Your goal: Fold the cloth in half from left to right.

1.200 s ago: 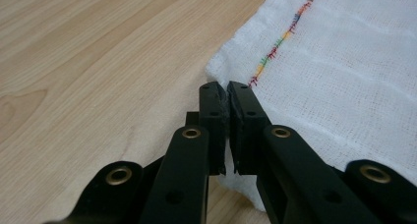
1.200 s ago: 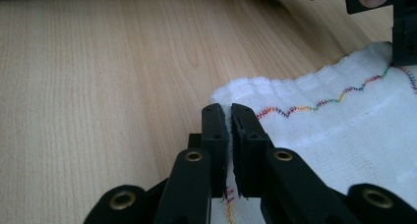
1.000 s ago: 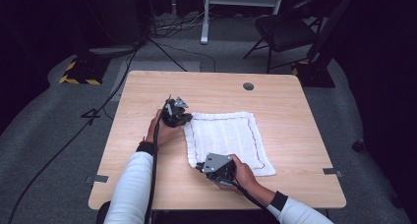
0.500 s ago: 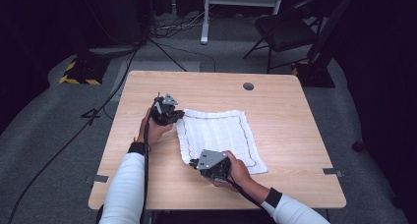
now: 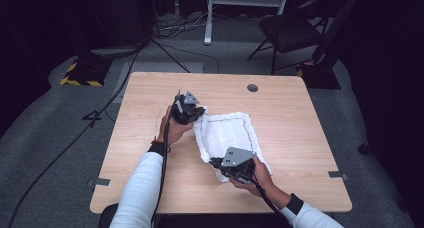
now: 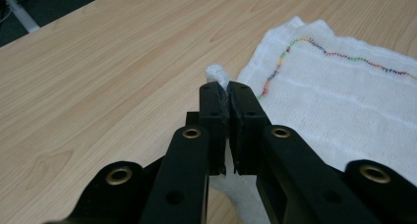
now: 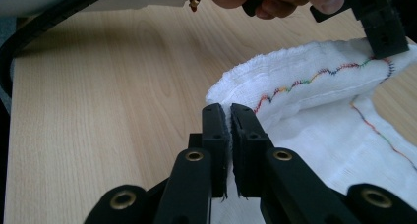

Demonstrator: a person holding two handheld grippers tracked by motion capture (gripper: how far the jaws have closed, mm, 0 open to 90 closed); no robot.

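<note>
On the wooden table, both grippers pinch soft white cloth

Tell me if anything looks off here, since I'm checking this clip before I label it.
Nothing stands out. The white cloth is whole and unstained, and its left edge is lifted off the wooden table because the left gripper and right gripper each pinch a corner. That raised, curled edge looks like handling, not a fault.
</note>
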